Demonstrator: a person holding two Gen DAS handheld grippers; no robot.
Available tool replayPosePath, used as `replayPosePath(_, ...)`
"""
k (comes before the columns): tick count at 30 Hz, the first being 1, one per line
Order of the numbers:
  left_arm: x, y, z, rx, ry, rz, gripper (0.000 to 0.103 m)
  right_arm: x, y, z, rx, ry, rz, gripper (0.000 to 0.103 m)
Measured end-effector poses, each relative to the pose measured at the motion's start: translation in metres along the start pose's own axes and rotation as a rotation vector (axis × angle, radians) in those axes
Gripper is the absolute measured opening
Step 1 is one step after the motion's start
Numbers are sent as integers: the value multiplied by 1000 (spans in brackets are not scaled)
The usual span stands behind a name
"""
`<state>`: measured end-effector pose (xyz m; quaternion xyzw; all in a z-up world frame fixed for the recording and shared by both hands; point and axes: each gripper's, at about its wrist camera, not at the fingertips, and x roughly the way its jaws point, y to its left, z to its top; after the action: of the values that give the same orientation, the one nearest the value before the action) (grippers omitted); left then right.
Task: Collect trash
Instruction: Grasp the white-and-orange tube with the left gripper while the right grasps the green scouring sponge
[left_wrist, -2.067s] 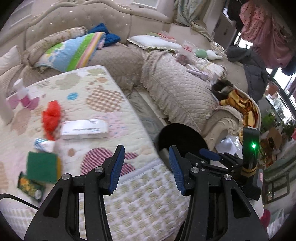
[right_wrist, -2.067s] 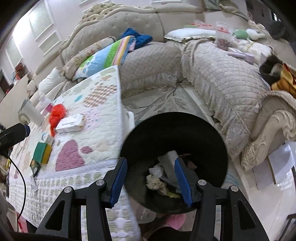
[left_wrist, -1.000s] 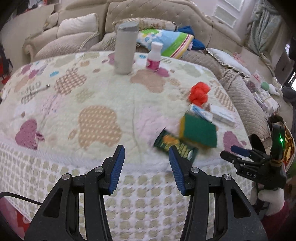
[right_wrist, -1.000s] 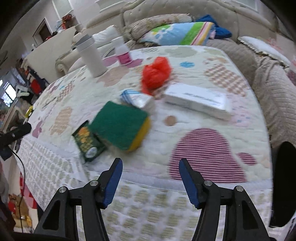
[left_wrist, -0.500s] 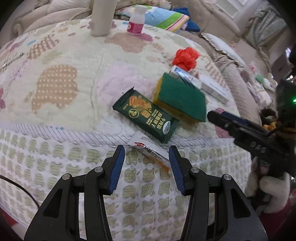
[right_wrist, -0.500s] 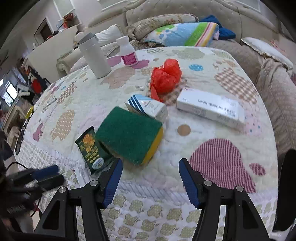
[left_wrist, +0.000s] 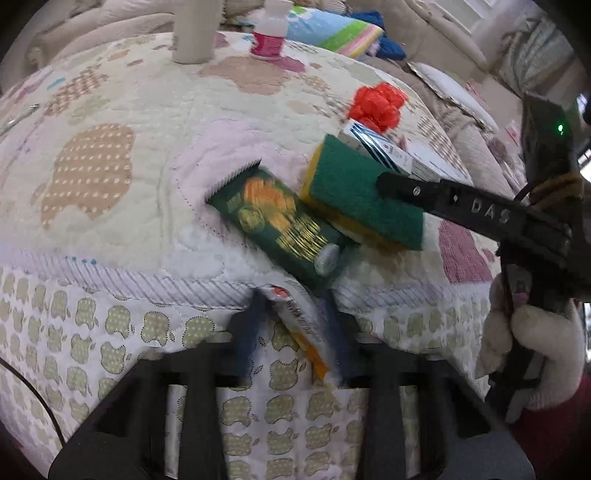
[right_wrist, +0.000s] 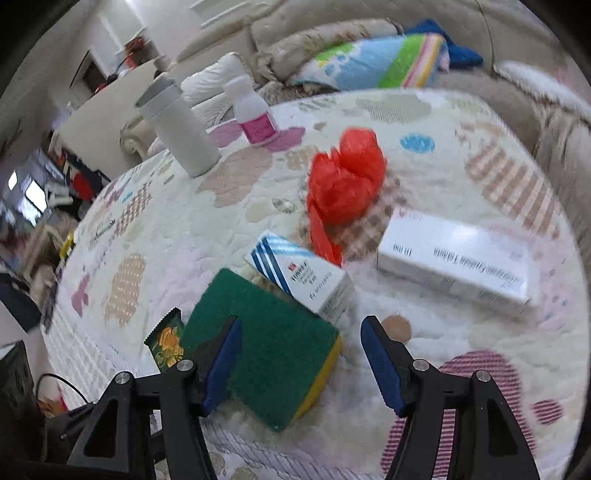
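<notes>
Crinkly foil and thin film, that is what the left claw (left_wrist: 291, 334) is closing around: a small white-and-orange sachet (left_wrist: 301, 325) drooping over the near edge of the quilted tabletop (left_wrist: 110, 184), between the blurred pads. It looks weightless, limp and slick, so a pinch across its flat middle should serve best. The right claw (right_wrist: 301, 363) is narrowing over the green-and-yellow sponge (right_wrist: 269, 354), soft and springy, without touching its sides. The dark green wrapper (left_wrist: 280, 225) lies just left of the sponge.
</notes>
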<state>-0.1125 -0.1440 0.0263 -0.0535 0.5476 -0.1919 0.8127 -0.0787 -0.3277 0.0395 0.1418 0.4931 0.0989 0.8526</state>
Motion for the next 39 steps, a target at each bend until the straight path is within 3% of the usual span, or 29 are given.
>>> replayPosePath(3, -9, 13, 4, -1, 20, -33, 19, -6, 0, -12, 10, 9, 23, 41)
replayPosePath(9, -33, 37, 14, 9, -2, -10, 16, -33, 4, -36, -33, 39, 46, 39)
replayPosePath(10, -35, 41, 16, 7, -4, -7, 16, -36, 5, -35, -50, 31, 34, 43)
replayPosePath(13, -40, 45, 18, 2, -8, -3, 16, -39, 14, -30, -129, -3, -41, 87)
replayPosePath(14, -42, 46, 18, 2, -12, -3, 16, -37, 17, -27, -150, -2, -53, 87)
replayPosePath(22, -45, 42, 11, -17, -17, -5, 16, 8, 48, -21, -356, 89, -97, 87)
replayPosePath(23, -45, 40, 11, -18, -18, -4, 16, 15, 50, -22, -370, 89, -110, 84)
replayPosePath(25, -46, 37, 11, -21, -20, -8, 16, 18, 45, -21, -341, 76, -129, 64)
replayPosePath(28, -51, 32, 13, -17, -28, -19, 15, 3, 28, -21, -243, 40, -50, 61)
replayPosePath(39, -51, -36, 21, 69, -47, -91, 15, -80, -14, -43, -147, -86, -90, 61)
